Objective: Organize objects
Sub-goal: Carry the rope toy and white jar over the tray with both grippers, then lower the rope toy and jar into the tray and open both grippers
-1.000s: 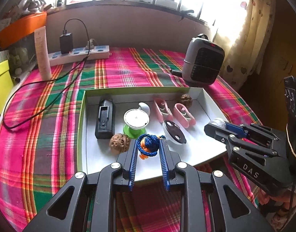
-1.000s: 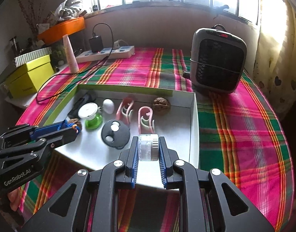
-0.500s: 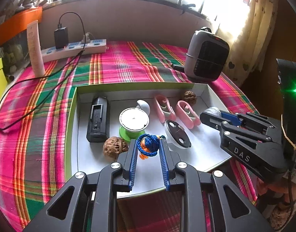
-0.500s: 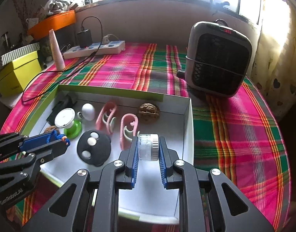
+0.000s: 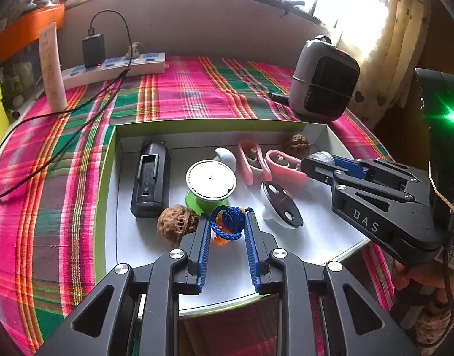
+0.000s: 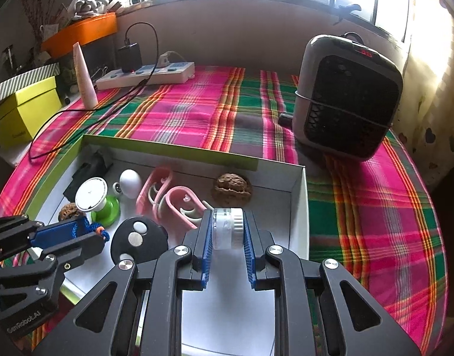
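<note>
- Your left gripper point(image 5: 228, 226) pinches a blue cord toy point(image 5: 228, 224) between its fingers, held over the near part of the tray point(image 5: 108, 178), just beside a walnut point(image 5: 176, 224).
- Your right gripper point(image 6: 227, 231) clamps a small clear jar point(image 6: 227, 228) above the tray's right side, near two pink clips point(image 6: 170, 198).
- In the tray lie a black disc point(image 6: 138, 238), a green-based spool point(image 5: 210, 185) and a black charger point(image 5: 150, 179).
- A heater point(image 6: 345, 98) stands on the plaid cloth point(image 6: 197, 109) beyond.

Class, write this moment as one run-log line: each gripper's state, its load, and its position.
left gripper: shut on blue cord | right gripper: shut on small clear jar | both over white tray
</note>
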A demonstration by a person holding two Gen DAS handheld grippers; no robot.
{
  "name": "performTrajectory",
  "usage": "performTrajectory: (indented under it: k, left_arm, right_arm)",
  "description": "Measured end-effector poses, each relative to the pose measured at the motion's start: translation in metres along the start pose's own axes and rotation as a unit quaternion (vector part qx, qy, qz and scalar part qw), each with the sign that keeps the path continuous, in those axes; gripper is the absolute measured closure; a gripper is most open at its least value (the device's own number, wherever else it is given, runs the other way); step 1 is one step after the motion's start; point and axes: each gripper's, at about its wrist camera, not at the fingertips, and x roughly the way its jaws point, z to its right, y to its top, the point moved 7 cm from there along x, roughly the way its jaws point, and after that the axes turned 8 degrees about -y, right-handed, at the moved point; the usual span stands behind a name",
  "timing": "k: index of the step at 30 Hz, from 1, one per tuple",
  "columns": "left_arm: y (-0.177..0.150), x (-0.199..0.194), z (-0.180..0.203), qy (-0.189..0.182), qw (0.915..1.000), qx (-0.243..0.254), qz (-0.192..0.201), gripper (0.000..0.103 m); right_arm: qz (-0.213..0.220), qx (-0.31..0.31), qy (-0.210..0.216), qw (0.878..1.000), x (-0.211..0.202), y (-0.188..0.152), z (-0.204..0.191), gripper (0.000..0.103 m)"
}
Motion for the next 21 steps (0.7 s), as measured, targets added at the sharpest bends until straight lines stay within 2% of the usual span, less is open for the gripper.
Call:
performTrajectory:
  k: [21]
  left_arm:
    - [-0.0007,0.0021,0.001,0.001,1.0,-0.002,-0.003,0.079]
  right_arm:
    - [-0.006,-0.003,-0.003,1.0,0.0028,-0.0048,-0.0027,0.083]
